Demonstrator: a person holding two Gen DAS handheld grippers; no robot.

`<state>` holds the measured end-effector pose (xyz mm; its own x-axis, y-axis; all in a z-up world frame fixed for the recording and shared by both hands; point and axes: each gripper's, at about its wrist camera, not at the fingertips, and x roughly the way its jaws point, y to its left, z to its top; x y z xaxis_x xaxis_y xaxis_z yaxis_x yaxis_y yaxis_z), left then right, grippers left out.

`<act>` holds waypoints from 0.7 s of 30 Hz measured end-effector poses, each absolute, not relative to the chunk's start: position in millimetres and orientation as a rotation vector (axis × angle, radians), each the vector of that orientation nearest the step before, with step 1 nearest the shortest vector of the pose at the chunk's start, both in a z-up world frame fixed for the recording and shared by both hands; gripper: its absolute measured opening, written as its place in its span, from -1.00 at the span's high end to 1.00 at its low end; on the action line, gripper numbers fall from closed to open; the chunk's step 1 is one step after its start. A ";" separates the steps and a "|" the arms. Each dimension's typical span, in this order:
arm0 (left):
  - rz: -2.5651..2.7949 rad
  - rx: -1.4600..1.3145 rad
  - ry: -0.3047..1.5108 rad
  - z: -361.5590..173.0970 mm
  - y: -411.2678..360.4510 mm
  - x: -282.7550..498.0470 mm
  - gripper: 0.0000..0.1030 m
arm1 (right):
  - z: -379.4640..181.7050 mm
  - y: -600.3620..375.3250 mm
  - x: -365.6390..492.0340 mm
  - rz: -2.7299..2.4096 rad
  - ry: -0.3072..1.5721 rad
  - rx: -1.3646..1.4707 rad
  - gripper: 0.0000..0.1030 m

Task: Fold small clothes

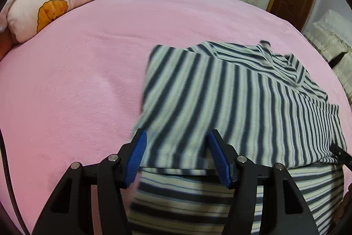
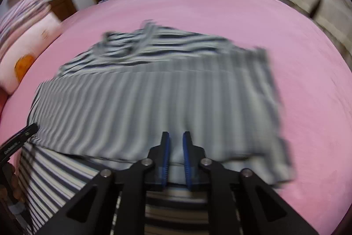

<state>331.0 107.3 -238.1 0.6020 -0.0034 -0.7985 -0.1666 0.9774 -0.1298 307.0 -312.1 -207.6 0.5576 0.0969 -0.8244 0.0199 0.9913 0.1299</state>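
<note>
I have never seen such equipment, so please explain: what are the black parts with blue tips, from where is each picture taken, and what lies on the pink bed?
A person holds two hand grippers, each with a camera looking along its fingers. The left gripper stands open around the near edge of a striped shirt. The right gripper is nearly closed at the same edge; blur hides whether it pinches the cloth. The shirt lies on the pink bed, its near part folded over. A pillow lies at the far left.
</note>
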 end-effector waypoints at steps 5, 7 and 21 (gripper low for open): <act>0.106 -0.199 0.924 -235.4 117.9 331.7 -0.12 | -196.5 -338.2 294.7 0.035 0.972 0.198 1.00; 0.124 -0.191 0.928 -228.2 123.0 329.9 -0.13 | -187.5 -334.3 286.9 0.038 0.966 0.192 1.00; 0.063 -0.149 0.875 -113.8 102.3 230.6 -0.71 | -76.8 -310.4 180.6 0.142 0.861 0.224 0.85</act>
<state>230.6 102.3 -113.8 0.6397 -0.0056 -0.7686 -0.1161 0.9878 -0.1038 180.6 -310.4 -76.8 0.6443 0.2136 -0.7343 -0.0338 0.9672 0.2517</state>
